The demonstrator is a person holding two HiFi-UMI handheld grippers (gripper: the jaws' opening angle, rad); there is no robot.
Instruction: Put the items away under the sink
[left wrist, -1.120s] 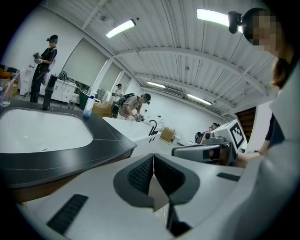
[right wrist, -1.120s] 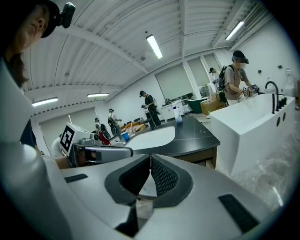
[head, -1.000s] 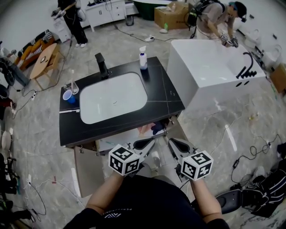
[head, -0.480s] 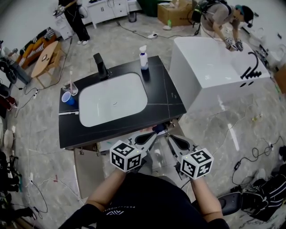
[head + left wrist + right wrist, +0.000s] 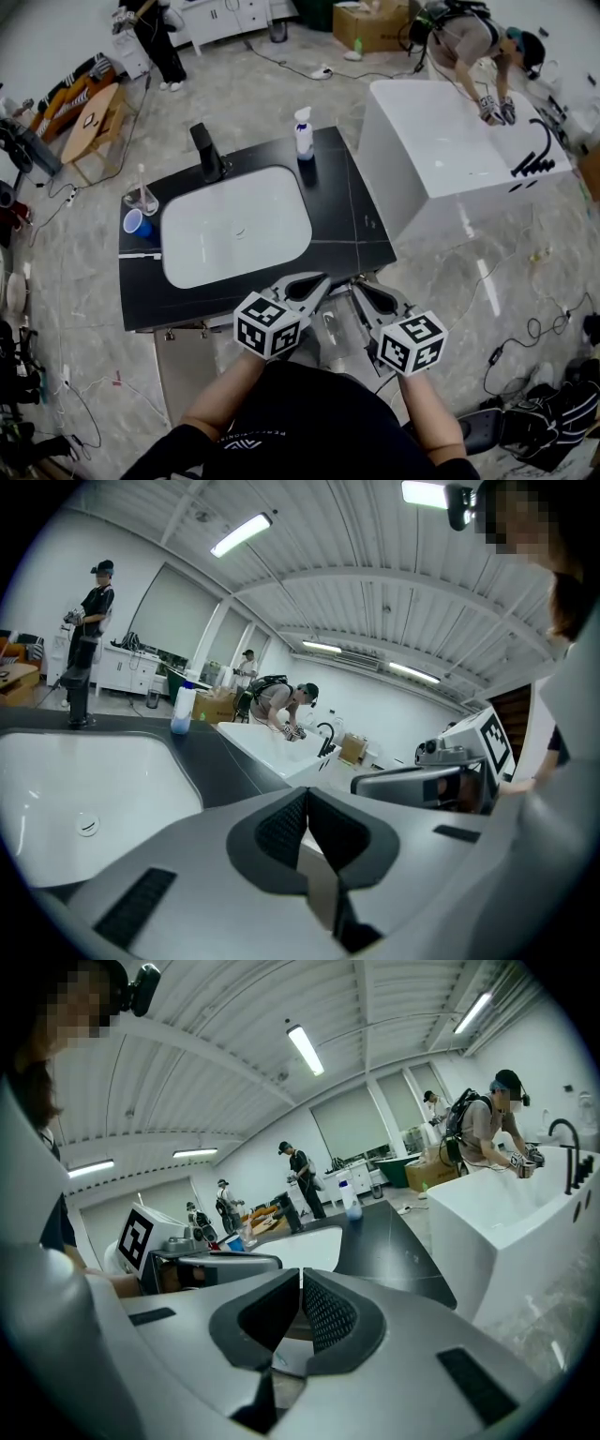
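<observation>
both closed: left claw [image 5: 323, 279], right claw [image 5: 356, 285]

The black stone-look tabletop [image 5: 352, 211] is showing a smooth, faintly glossy face. The white rounded basin [image 5: 234, 230] and the white bathtub [image 5: 412, 178] at right are gleaming. The grey marbled floor [image 5: 450, 281] is shining.

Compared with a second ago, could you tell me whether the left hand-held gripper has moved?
Yes. The left hand-held gripper has moved forward toward the black countertop: its tips now overlap the counter's front edge, where before they stopped short of it.
</observation>
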